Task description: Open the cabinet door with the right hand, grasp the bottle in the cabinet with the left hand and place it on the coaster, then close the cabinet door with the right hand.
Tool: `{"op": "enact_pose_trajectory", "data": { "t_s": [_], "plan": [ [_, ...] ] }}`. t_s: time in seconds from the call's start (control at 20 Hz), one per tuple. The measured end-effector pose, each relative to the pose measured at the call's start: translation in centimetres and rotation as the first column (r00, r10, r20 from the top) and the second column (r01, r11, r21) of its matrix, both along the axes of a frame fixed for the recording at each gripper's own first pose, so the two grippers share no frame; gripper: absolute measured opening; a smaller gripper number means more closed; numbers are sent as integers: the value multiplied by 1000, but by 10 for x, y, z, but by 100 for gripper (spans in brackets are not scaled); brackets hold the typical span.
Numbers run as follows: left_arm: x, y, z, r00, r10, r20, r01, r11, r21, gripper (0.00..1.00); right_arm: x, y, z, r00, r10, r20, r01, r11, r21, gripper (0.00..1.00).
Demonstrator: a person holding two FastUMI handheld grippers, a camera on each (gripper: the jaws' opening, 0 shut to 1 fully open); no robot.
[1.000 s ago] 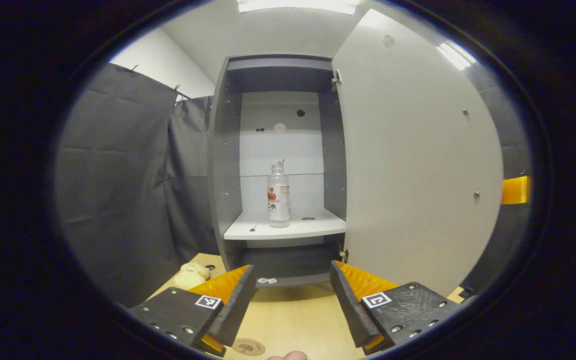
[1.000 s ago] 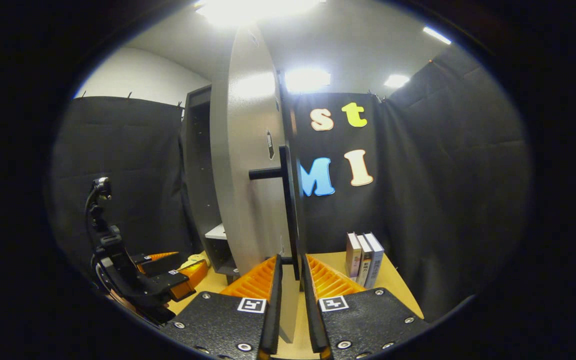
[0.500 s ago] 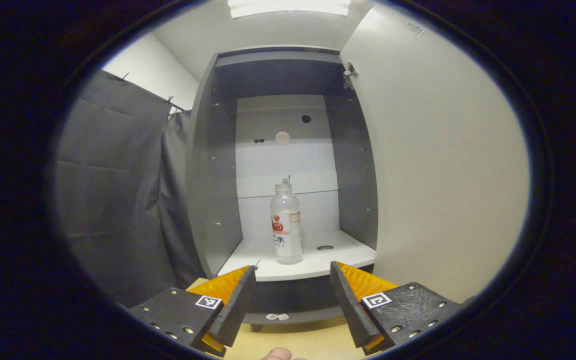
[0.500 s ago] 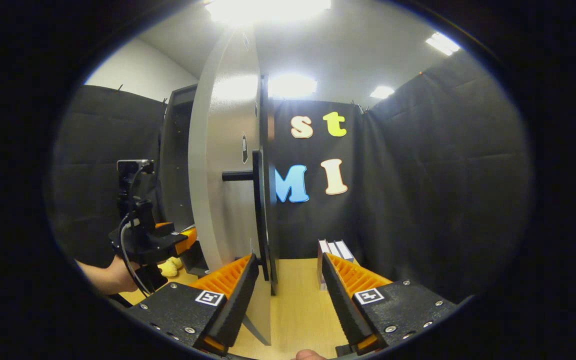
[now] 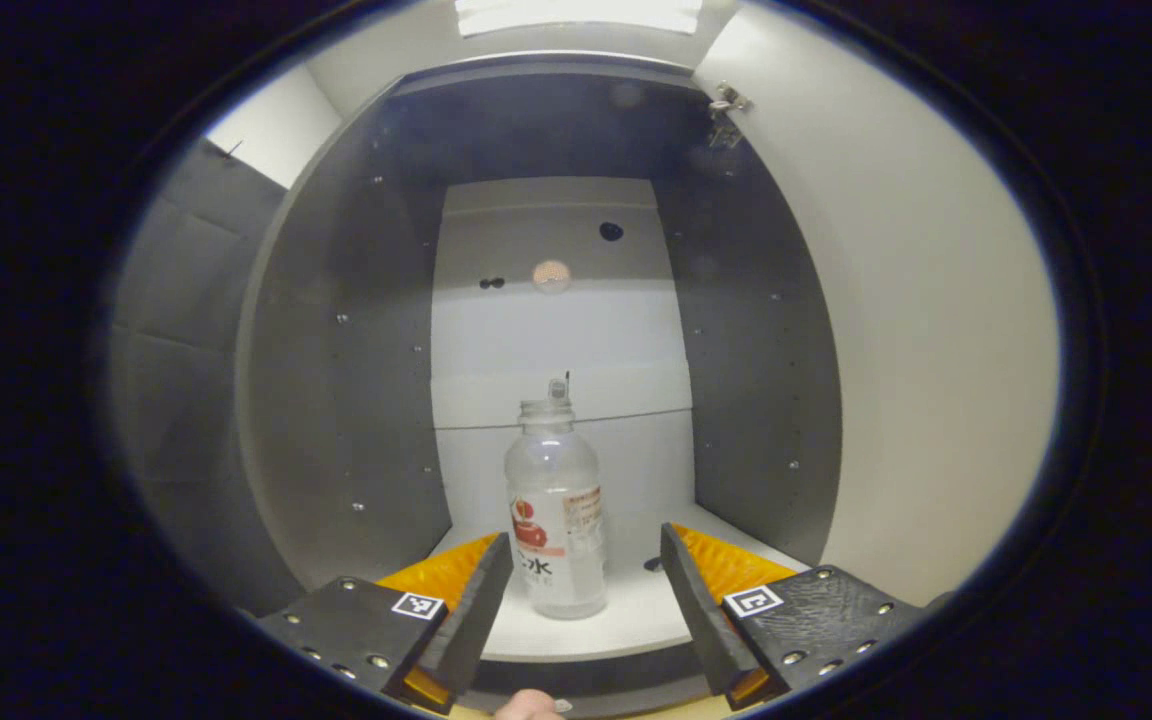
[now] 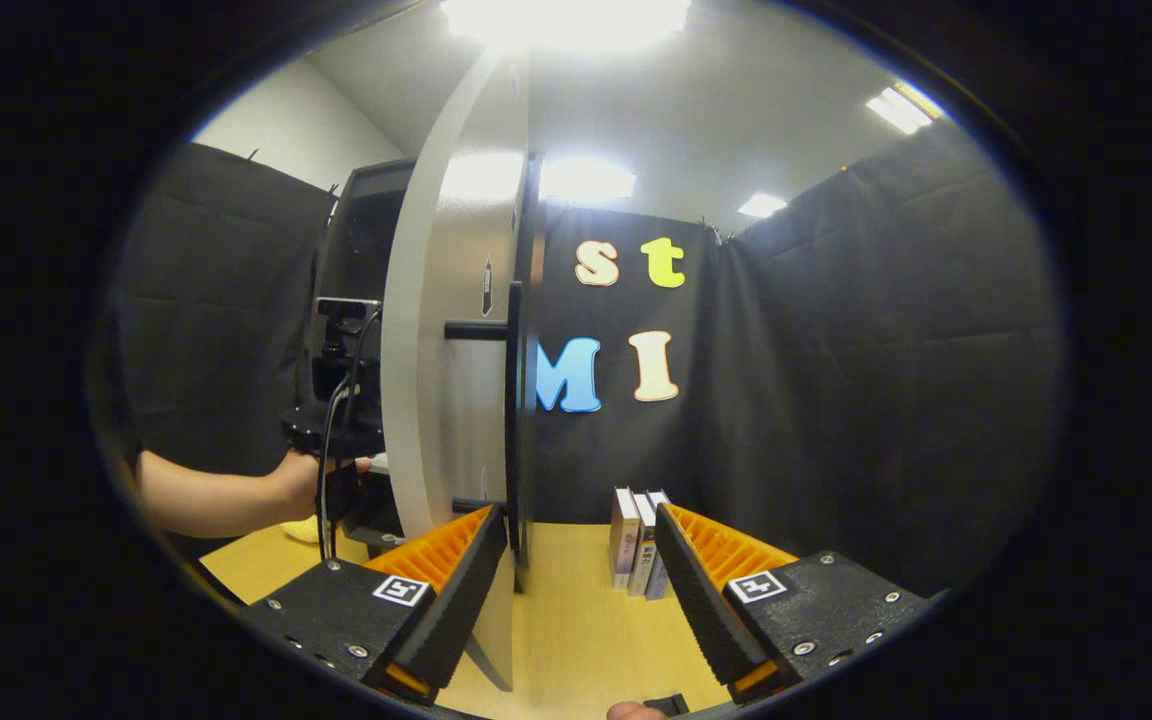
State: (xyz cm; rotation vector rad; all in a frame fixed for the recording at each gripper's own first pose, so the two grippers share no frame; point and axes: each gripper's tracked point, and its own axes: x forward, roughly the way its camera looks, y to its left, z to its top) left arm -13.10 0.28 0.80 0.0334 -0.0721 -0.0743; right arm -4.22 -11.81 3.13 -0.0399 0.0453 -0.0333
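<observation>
In the left gripper view a clear plastic bottle (image 5: 556,520) with a red and white label stands upright on the white shelf (image 5: 626,625) inside the grey cabinet (image 5: 336,350). My left gripper (image 5: 584,600) is open, its fingers just short of the bottle, one to each side and not touching it. The cabinet door (image 5: 926,330) stands swung open at the right. In the right gripper view my right gripper (image 6: 581,590) is open, close to the door's edge (image 6: 446,340) and its long black handle (image 6: 514,400), holding nothing. A hand (image 6: 306,480) reaches the other gripper (image 6: 341,400) into the cabinet.
Several books (image 6: 639,540) stand upright on the wooden table (image 6: 586,630) at the back, by the black cloth wall. Something yellow (image 6: 301,528) lies on the table below the person's forearm. The cabinet's side walls close in on both flanks of the left gripper.
The left gripper has moved forward into the cabinet, so the bottle now sits much closer between its fingers. The right gripper let go of the door handle, opened and drew back slightly.
</observation>
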Motion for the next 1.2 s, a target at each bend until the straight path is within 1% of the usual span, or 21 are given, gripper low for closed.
{"op": "enact_pose_trajectory", "data": {
  "t_s": [0.1, 0.15, 0.25, 0.35, 0.4, 0.5, 0.55, 0.6, 0.65, 0.7, 0.75, 0.8, 1.05, 1.2],
  "plan": [
    [14, 3, 0, 1000, 7, 11, -7, 1000, 3, 92, 0, 4, 0, 1000, -16, 10, 17, 999, -27, 91],
    [21, 5, -2, 1000, 8, 12, -8, 1000, 15, 92, 0, 5, -2, 1000, -22, 5, 22, 999, -25, 93],
    [31, 7, -2, 1000, 6, 23, -7, 999, 31, 92, -1, 4, -2, 999, -32, -1, 32, 999, -11, 89],
    [37, 11, -1, 999, 9, 40, -11, 999, 44, 92, 0, 2, -5, 999, -41, -18, 42, 999, 32, 88],
    [42, 10, -2, 999, 1, 39, -3, 999, 43, 85, -2, 3, -5, 999, -45, -24, 46, 998, 49, 88],
    [51, 10, -6, 999, 8, 31, -9, 1000, 30, 85, -3, 4, -3, 998, -52, -25, 54, 997, 50, 88],
    [52, 8, -10, 1000, 3, 14, -3, 1000, 12, 92, -3, 3, -2, 998, -59, -26, 60, 997, 47, 88],
    [52, 5, -12, 1000, -9, 4, 9, 1000, 0, 86, -3, 3, -4, 998, -63, -30, 64, 997, 49, 88],
    [50, 4, -13, 1000, -12, -4, 12, 1000, 2, 92, -2, 3, -4, 997, -64, -32, 65, 997, 50, 88],
    [50, 5, -13, 1000, -10, -10, 10, 1000, 10, 86, -2, 3, -4, 997, -65, -34, 67, 996, 51, 88],
    [48, 8, -13, 1000, -8, -13, 8, 1000, 14, 86, -2, 3, -4, 997, -66, -33, 68, 996, 51, 88],
    [47, 8, -12, 1000, -10, -12, 10, 1000, 12, 71, -2, 3, -3, 997, -67, -32, 69, 996, 53, 88],
    [34, 17, 3, 1000, -9, -8, 9, 1000, -25, 71, -1, 4, -2, 999, -37, -28, 39, 998, 48, 87],
    [33, 19, 8, 1000, 9, 6, -9, 1000, -22, 71, 1, 3, -1, 1000, -1, -21, 2, 999, 49, 87]
  ]
}}
